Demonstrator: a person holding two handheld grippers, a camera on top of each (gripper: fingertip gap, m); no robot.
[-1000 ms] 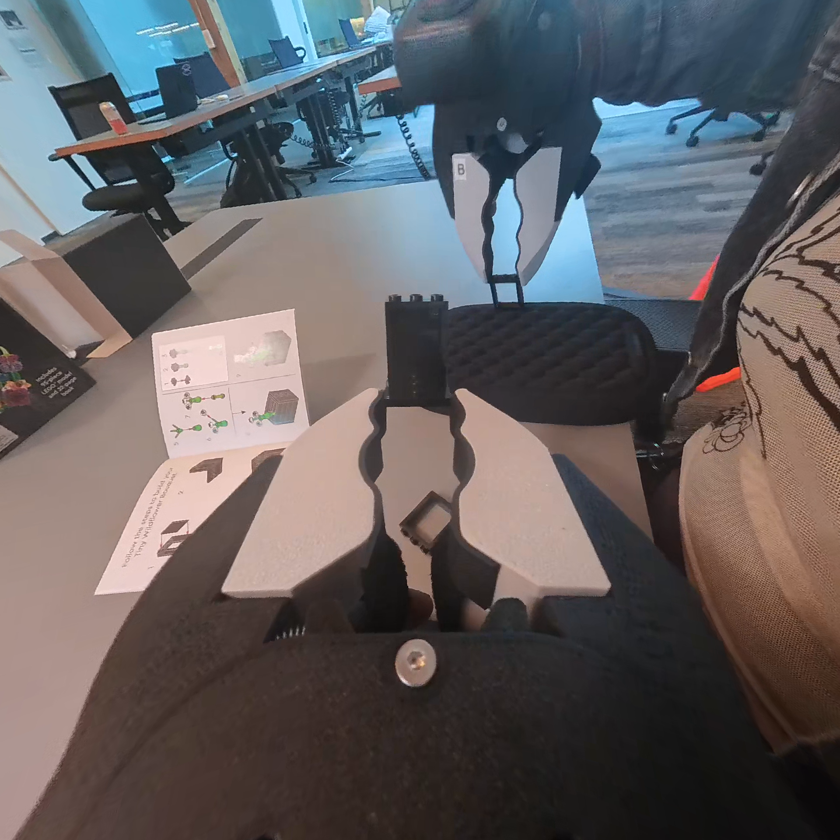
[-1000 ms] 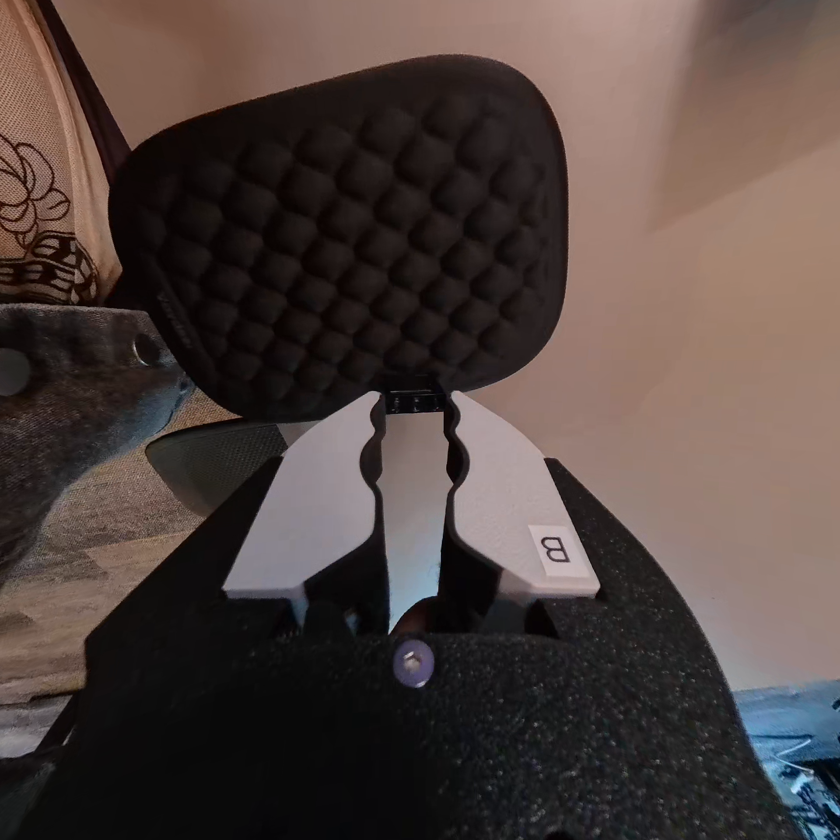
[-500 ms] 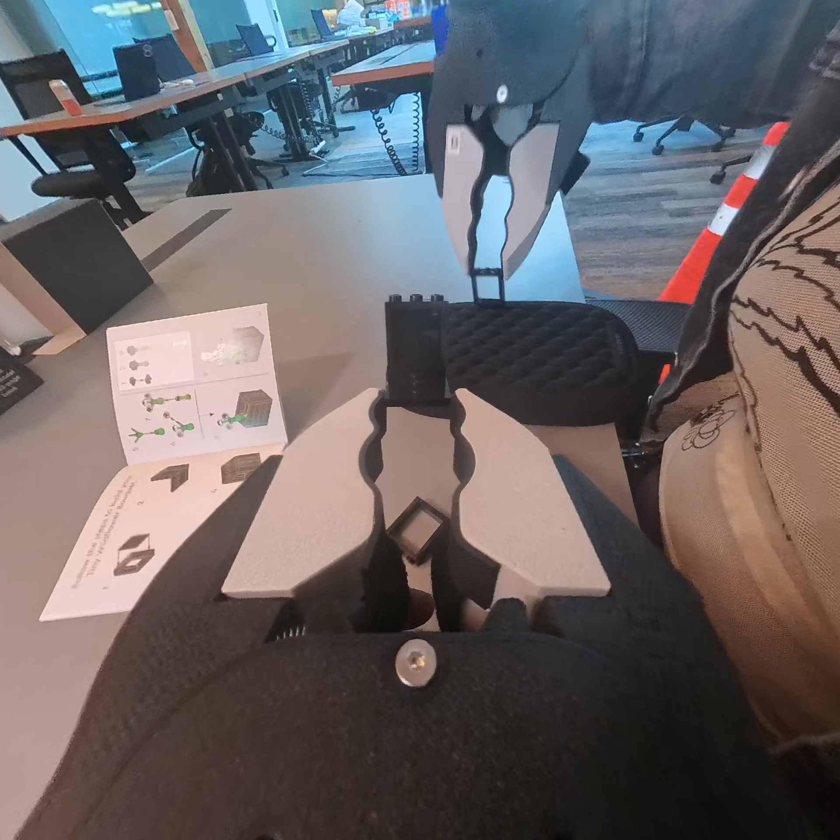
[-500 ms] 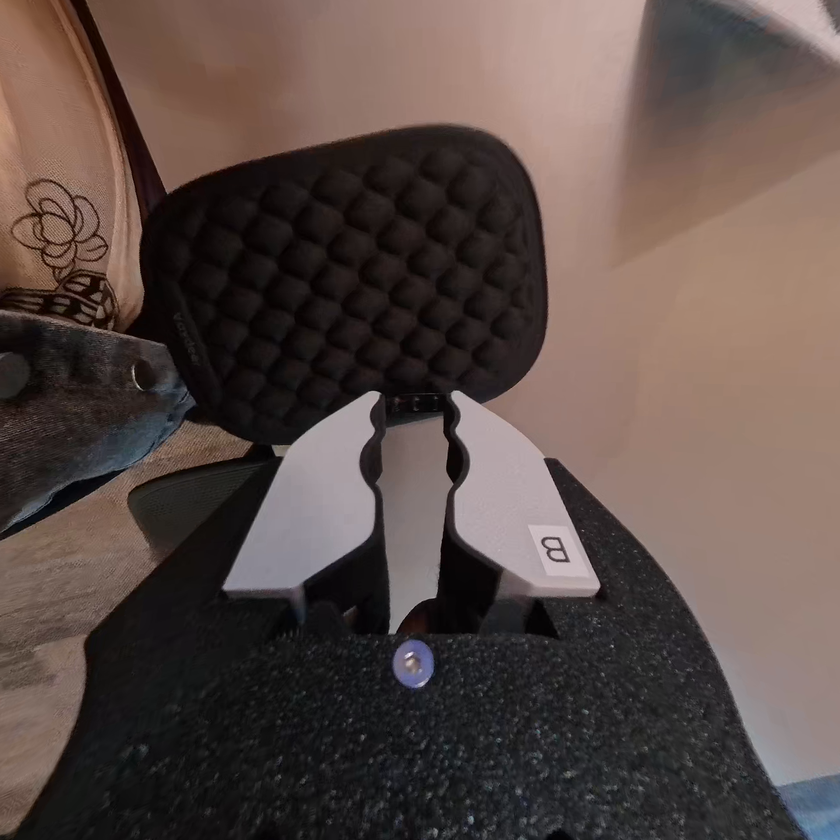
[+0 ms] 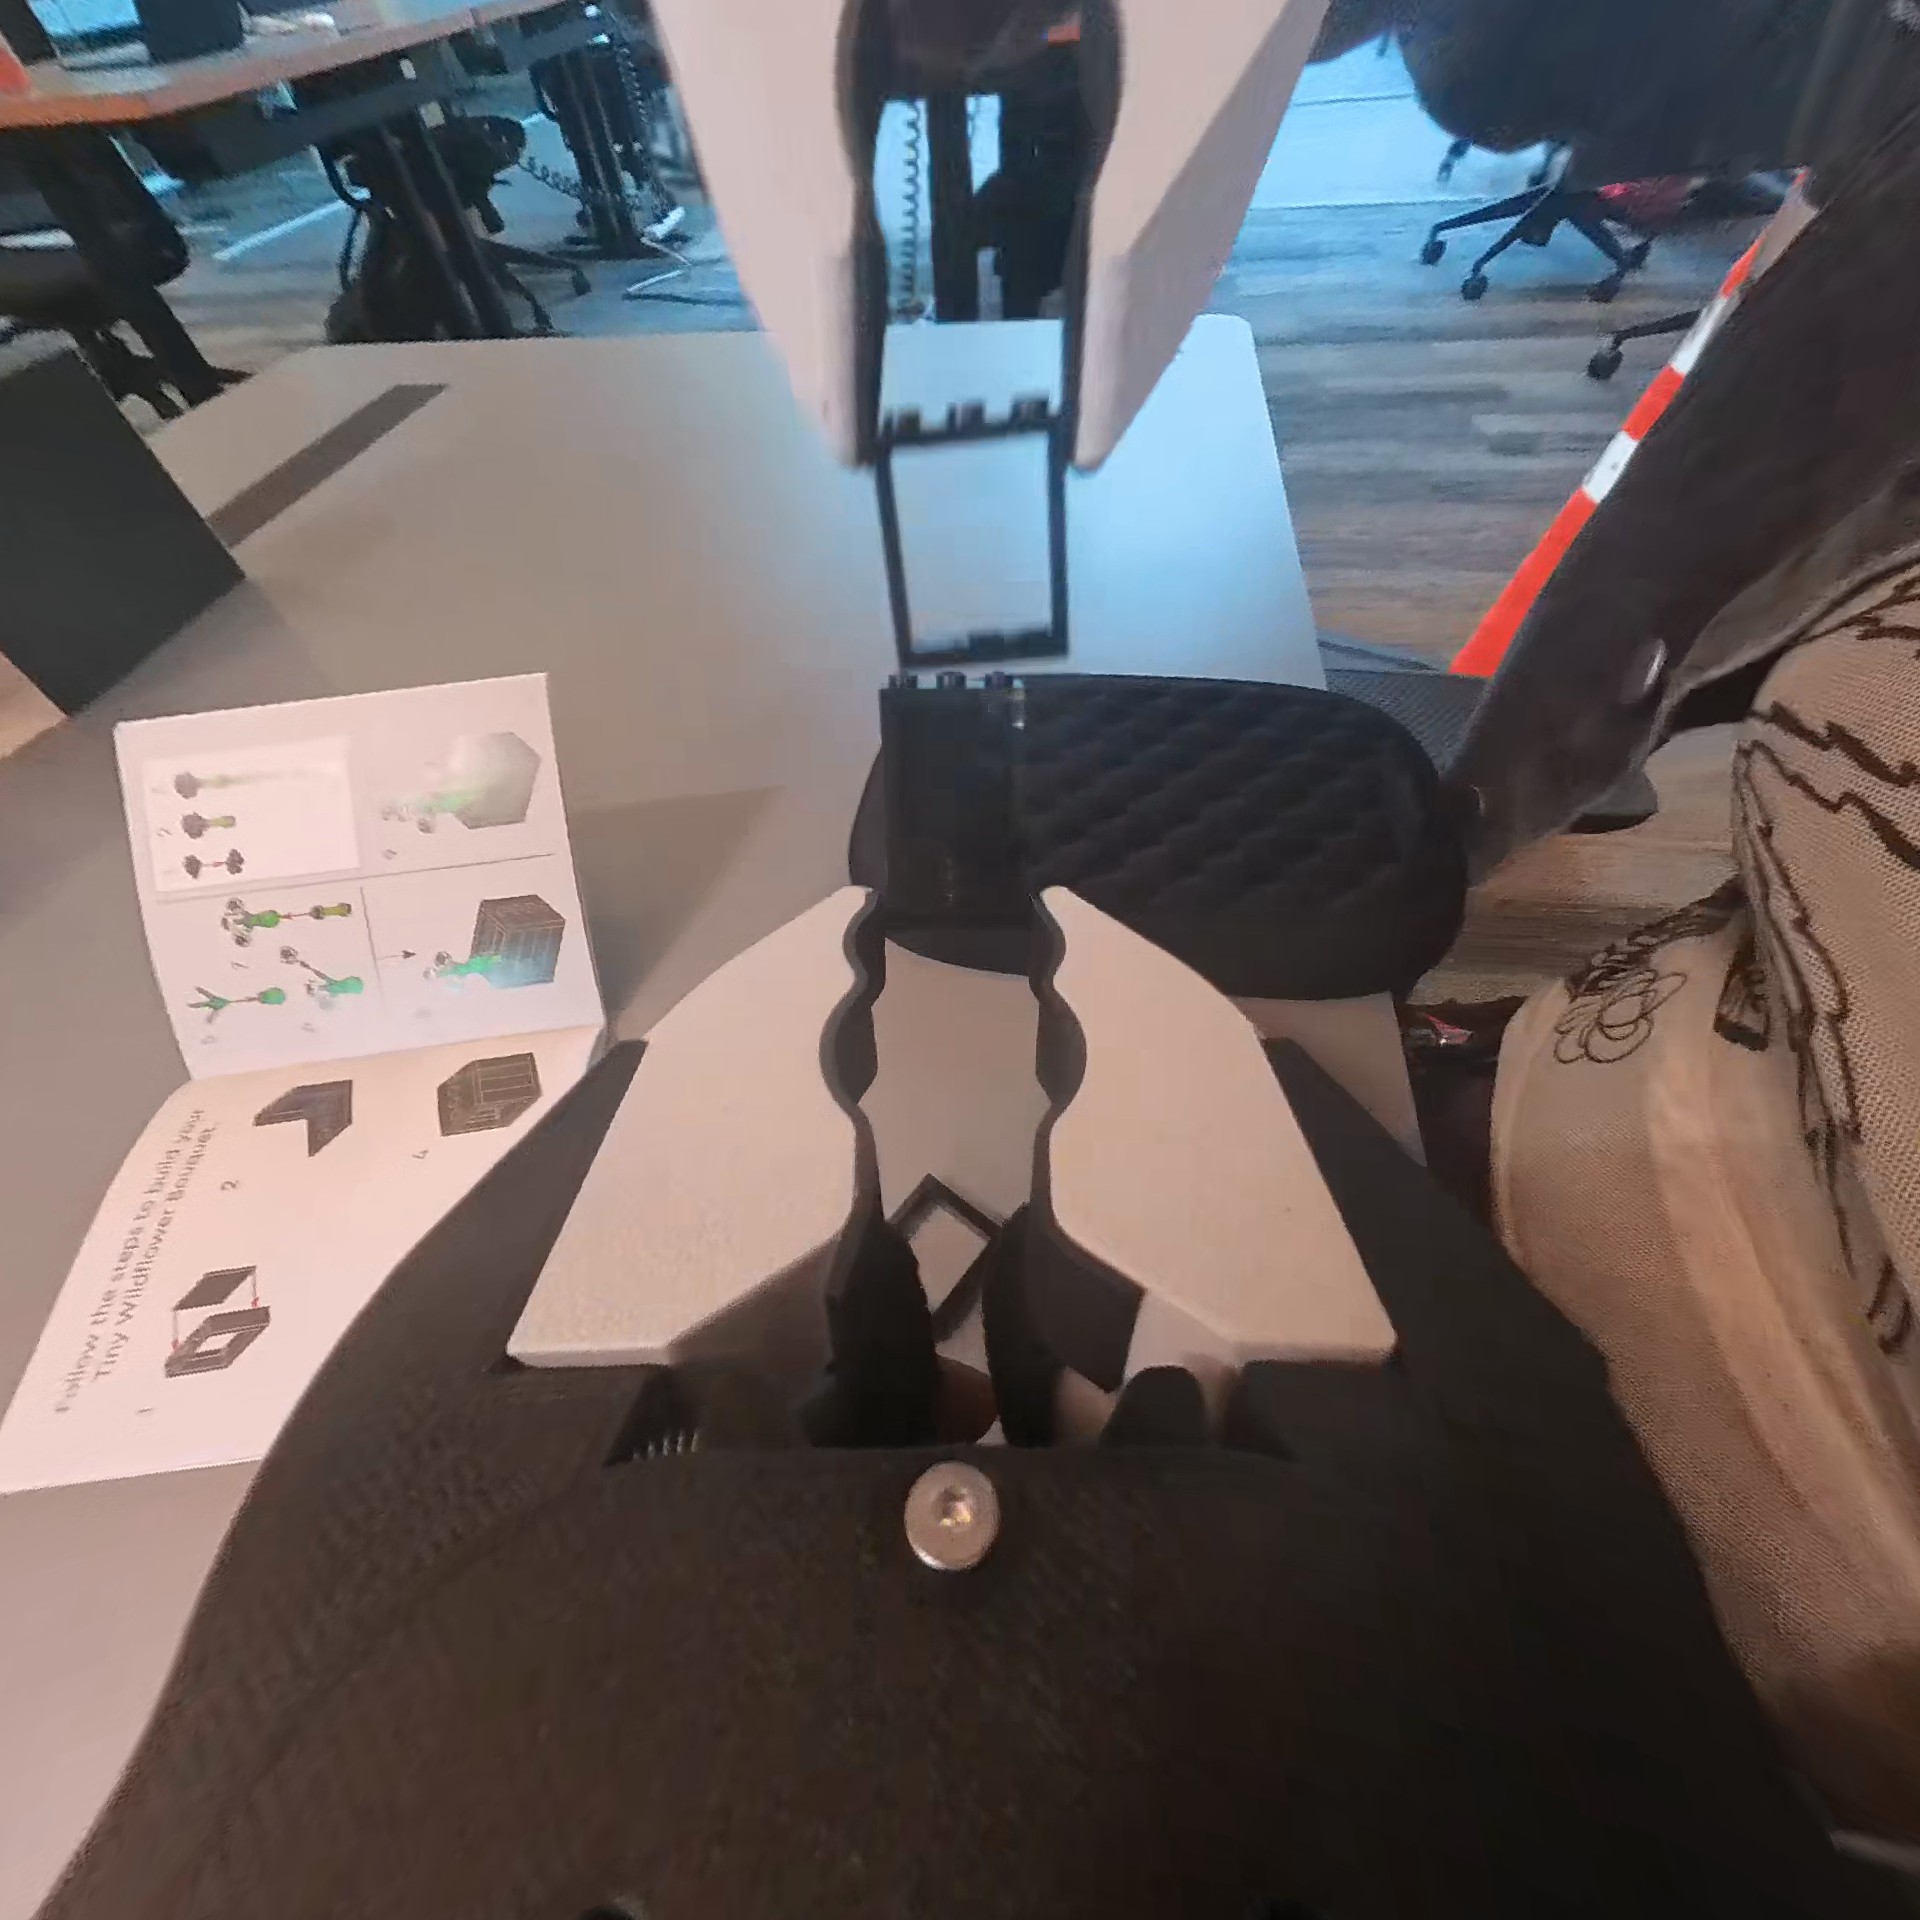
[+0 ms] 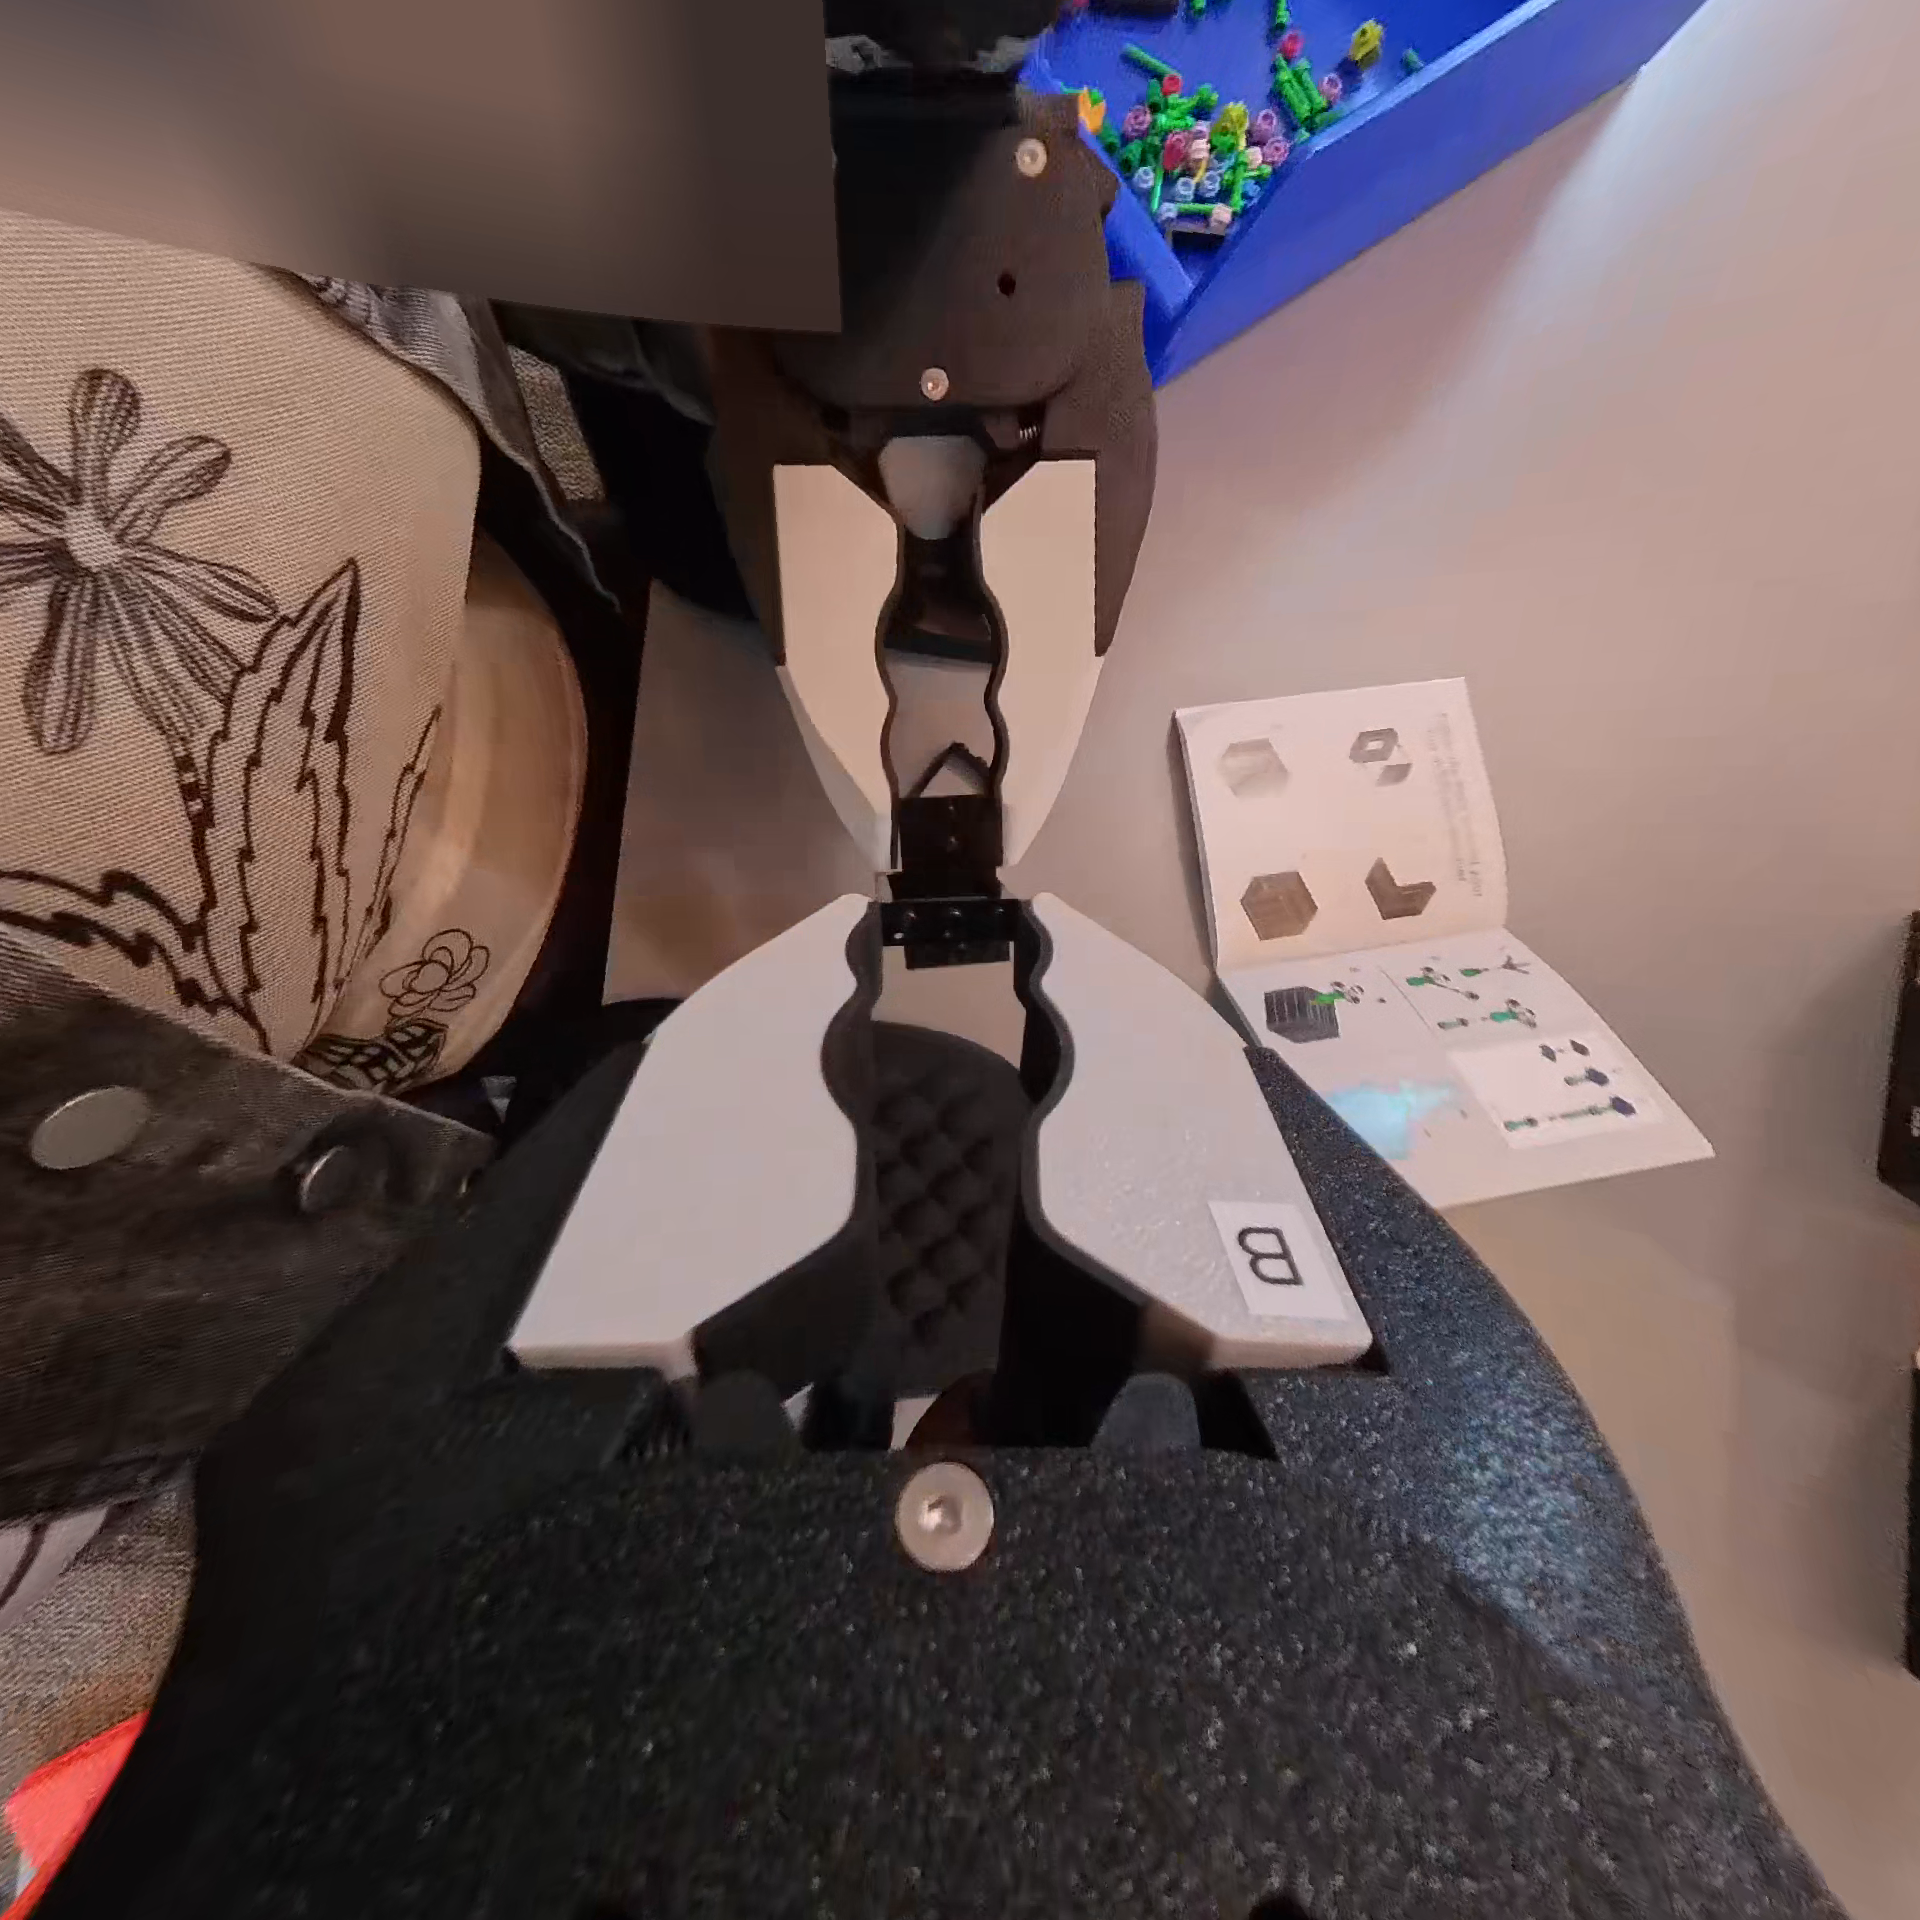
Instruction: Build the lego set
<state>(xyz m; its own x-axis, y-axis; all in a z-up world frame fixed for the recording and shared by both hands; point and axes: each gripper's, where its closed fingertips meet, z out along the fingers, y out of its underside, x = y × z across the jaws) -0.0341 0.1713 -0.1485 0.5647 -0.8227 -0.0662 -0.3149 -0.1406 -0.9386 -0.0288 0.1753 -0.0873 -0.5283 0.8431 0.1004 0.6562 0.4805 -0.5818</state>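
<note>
My left gripper [image 5: 954,904] is shut on a black Lego wall piece [image 5: 951,800] and holds it upright above the grey table [image 5: 520,520]. My right gripper [image 5: 971,457] comes in from above, shut on a thin black rectangular frame [image 5: 977,551] whose lower edge hangs just above the wall piece's studs. In the right wrist view my right gripper [image 6: 948,914] holds the frame [image 6: 948,930] edge-on. It faces the left gripper [image 6: 948,852] and its wall piece [image 6: 948,831] almost tip to tip. A small black square frame [image 5: 935,1247] lies on the table under my left fingers.
An open instruction booklet [image 5: 343,883] lies left of the grippers and also shows in the right wrist view [image 6: 1403,956]. A black quilted pad [image 5: 1195,821] sits behind the wall piece. A blue tray [image 6: 1174,301] holds several coloured pieces. The person's torso [image 5: 1714,1039] is close on the right. Tip to tip, the grippers are about 7 cm apart.
My right gripper has swung in close over the left one, bringing the frame down to just above the wall piece. The left gripper kept its hold and tilted slightly.
</note>
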